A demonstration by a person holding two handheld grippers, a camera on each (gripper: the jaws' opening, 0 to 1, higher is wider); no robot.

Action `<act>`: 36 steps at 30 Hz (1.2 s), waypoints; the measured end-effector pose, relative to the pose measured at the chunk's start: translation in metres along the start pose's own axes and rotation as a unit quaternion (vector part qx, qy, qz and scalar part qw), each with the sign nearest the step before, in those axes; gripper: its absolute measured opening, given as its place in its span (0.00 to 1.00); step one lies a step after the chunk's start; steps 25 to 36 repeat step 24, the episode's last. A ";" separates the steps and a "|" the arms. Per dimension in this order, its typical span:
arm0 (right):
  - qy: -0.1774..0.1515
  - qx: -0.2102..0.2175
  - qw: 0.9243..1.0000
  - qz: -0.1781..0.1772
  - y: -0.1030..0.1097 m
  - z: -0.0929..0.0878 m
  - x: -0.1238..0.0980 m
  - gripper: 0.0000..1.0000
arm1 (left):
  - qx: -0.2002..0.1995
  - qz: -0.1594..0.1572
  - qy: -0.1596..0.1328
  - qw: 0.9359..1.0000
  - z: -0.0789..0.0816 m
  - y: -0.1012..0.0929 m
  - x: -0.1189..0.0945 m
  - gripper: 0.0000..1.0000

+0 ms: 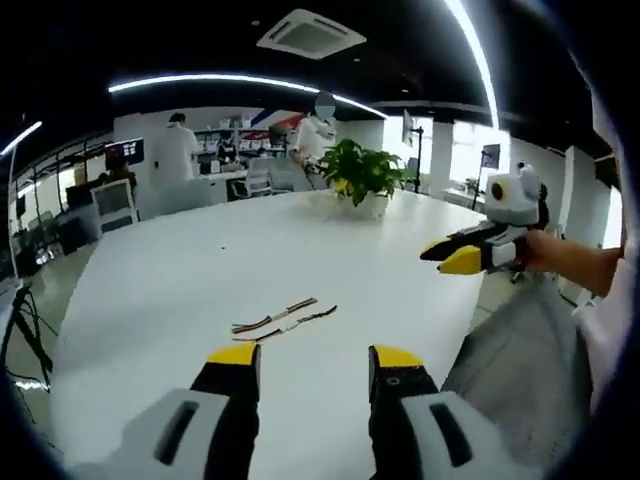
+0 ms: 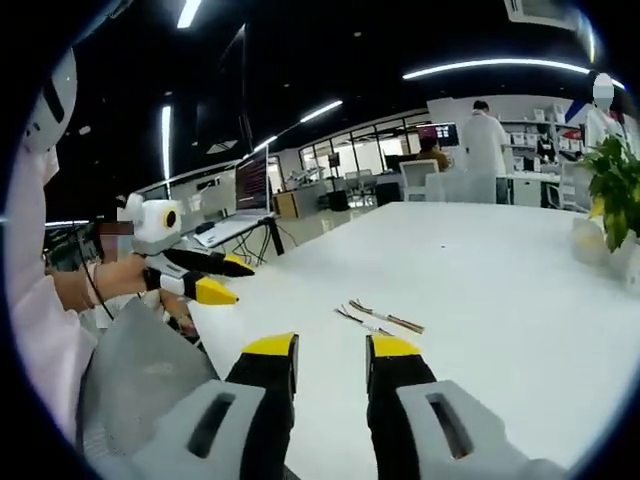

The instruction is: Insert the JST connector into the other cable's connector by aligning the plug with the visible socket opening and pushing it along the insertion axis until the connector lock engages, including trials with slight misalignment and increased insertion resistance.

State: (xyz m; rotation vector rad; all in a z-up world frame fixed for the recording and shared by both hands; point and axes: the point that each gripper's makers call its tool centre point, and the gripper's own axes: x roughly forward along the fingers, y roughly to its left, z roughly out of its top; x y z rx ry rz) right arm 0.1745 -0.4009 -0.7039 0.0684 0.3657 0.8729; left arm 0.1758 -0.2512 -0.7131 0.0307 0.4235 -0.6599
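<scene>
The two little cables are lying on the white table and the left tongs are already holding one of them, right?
Not quite. The two cables do lie on the white table, but the left tongs hold nothing: the left gripper view shows them open and empty, short of the cables.

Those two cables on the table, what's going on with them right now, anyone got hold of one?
Nobody has. The two cables lie side by side on the white table, untouched and not yet plugged together. The person holds both grippers above the near edge: the left gripper and the right gripper are both open and empty, pointed toward the cables. A potted plant stands at the far side, and people work in the background.
</scene>
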 end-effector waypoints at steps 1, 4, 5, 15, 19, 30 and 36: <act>-0.003 0.007 1.000 0.003 0.002 -0.001 -0.001 0.19 | -0.022 -0.010 -0.009 1.000 0.002 -0.005 0.001 0.39; -0.005 0.023 1.000 0.009 0.007 -0.003 -0.002 0.22 | -0.036 -0.015 -0.023 0.999 0.003 -0.012 0.002 0.40; -0.003 0.024 1.000 0.010 0.007 -0.004 -0.002 0.22 | -0.035 -0.015 -0.020 0.999 0.002 -0.014 0.003 0.40; 0.024 0.007 1.000 0.012 0.007 -0.015 -0.003 0.22 | -0.008 -0.007 0.026 1.000 -0.028 -0.024 0.000 0.40; 0.033 0.007 0.999 0.013 0.004 -0.019 -0.003 0.24 | -0.034 -0.002 0.025 0.999 -0.036 -0.024 -0.004 0.40; 0.081 0.000 0.997 0.007 0.001 -0.035 0.000 0.30 | -0.044 0.012 0.029 0.999 -0.037 -0.015 -0.002 0.40; 0.081 0.000 0.997 0.007 0.001 -0.035 0.000 0.30 | -0.044 0.012 0.029 0.999 -0.037 -0.015 -0.002 0.40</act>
